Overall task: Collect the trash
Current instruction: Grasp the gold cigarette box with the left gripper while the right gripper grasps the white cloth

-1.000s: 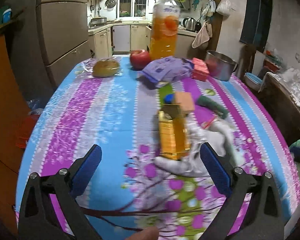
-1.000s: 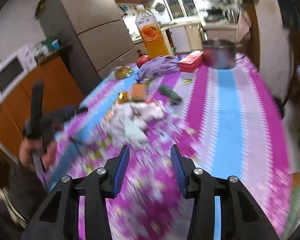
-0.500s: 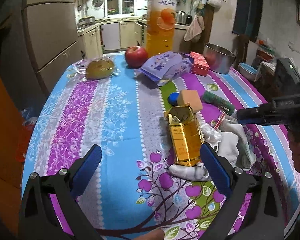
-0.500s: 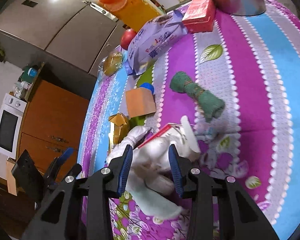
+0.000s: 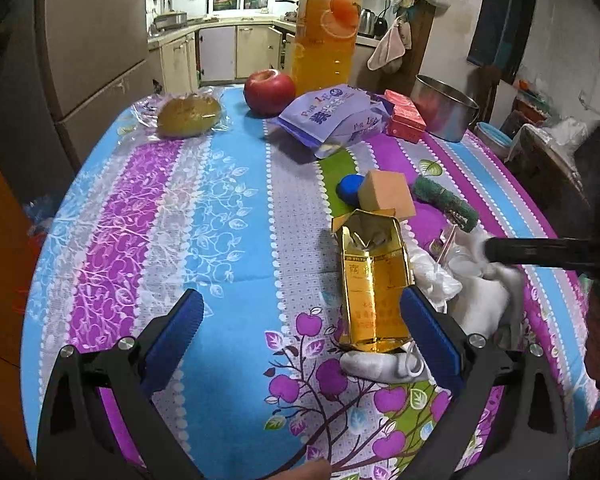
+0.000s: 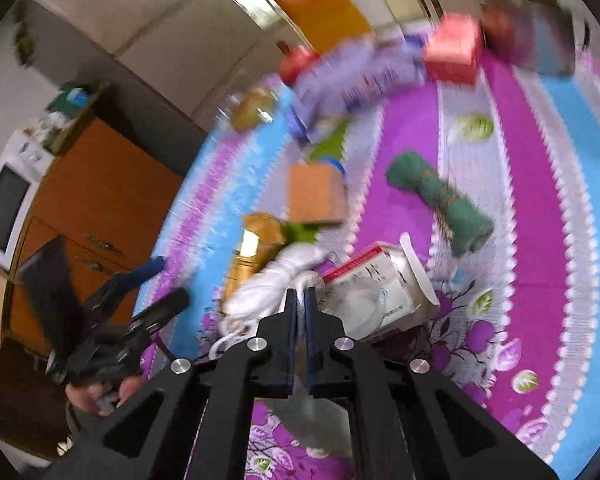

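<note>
A pile of trash lies on the flowered tablecloth (image 5: 228, 216): an opened gold carton (image 5: 374, 280), a white plastic bag (image 5: 480, 296) and a clear packet with a red stripe (image 6: 380, 284). My right gripper (image 6: 299, 300) is shut on the white plastic bag (image 6: 276, 280), with film pinched between its blue pads. It enters the left wrist view as a dark bar (image 5: 548, 252). My left gripper (image 5: 300, 332) is open and empty, low over the table, its right pad just beside the gold carton.
Farther back are a cardboard block (image 5: 386, 194), a blue cap (image 5: 350, 188), a rolled green cloth (image 5: 446, 204), a purple snack bag (image 5: 340, 118), a red box (image 5: 404, 118), an apple (image 5: 269, 91), a wrapped bun (image 5: 188, 115), a juice bottle (image 5: 328, 28) and a steel pot (image 5: 446, 108).
My right gripper came down onto the trash pile and shut on the white bag. My left gripper moved closer to the gold carton and stays open.
</note>
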The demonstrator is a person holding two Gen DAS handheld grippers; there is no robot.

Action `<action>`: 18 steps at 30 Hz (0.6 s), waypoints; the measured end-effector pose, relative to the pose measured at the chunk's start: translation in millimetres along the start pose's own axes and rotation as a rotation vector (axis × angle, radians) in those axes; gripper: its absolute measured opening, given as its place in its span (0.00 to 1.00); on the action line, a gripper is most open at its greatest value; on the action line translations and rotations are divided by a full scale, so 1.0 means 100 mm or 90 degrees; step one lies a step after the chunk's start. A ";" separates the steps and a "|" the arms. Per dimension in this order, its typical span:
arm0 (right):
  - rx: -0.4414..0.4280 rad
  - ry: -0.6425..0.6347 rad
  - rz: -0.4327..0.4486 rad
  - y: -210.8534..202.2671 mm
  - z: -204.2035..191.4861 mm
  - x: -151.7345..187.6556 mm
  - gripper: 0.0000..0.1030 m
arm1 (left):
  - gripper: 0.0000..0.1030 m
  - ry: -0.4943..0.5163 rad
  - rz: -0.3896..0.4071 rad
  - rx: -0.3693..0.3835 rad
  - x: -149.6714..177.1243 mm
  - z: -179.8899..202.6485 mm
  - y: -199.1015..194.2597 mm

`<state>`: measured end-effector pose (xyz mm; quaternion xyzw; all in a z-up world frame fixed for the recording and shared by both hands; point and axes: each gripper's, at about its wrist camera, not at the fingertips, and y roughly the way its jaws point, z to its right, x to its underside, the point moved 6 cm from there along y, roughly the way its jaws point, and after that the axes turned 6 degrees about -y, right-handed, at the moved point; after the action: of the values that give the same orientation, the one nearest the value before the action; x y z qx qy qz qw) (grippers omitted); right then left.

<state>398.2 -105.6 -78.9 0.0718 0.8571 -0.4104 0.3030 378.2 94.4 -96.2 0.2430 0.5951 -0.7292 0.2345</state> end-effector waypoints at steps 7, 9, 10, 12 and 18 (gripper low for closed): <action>-0.069 -0.017 0.151 -1.12 -0.27 0.21 0.05 | 0.93 -0.039 -0.025 0.047 -0.07 0.01 0.16; -0.084 -0.017 0.180 -1.38 -0.31 0.27 0.05 | 0.93 -0.048 -0.035 0.056 -0.08 0.04 0.23; -0.082 -0.022 0.194 -1.49 -0.32 0.30 0.05 | 0.93 -0.051 -0.040 0.060 -0.08 0.06 0.26; -0.072 -0.029 0.217 -1.69 -0.34 0.33 0.05 | 0.93 -0.051 -0.047 0.060 -0.10 0.11 0.34; -0.067 -0.029 0.210 -1.75 -0.30 0.51 0.05 | 0.93 -0.039 -0.050 0.037 -0.14 0.25 0.48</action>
<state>278.3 -204.1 21.5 0.1862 0.8468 -0.3112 0.3892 417.4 61.6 -119.8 0.2036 0.5753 -0.7621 0.2163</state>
